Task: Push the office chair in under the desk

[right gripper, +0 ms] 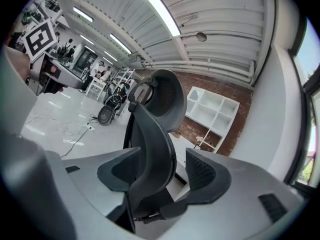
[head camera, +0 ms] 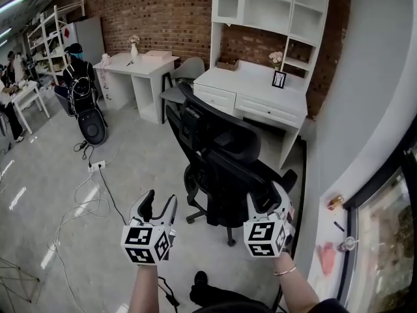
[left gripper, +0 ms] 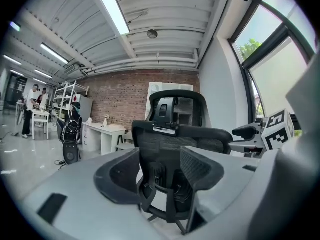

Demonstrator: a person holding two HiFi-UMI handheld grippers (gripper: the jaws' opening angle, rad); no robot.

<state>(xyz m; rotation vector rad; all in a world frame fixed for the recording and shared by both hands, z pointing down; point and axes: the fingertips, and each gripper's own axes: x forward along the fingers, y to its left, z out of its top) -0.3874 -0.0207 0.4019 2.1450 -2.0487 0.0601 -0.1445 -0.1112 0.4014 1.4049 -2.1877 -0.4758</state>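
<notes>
Two jaw sets stand open and empty: left gripper [head camera: 161, 199] and right gripper [head camera: 268, 201] sit behind the chair [head camera: 218, 149], apparently clear of it. Both should press its back evenly, steering toward the desk [head camera: 254, 83]

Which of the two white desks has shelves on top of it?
The nearer desk beyond the black office chair: a white shelf unit stands on it. The far desk at left has none.

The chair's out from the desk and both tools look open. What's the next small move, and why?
Probably ease the left tool forward onto the backrest of the office chair. It and the right tool are open, gripping nothing. The chair sits clear of the desk with its back facing the left tool, so contact seems needed before any push.
</notes>
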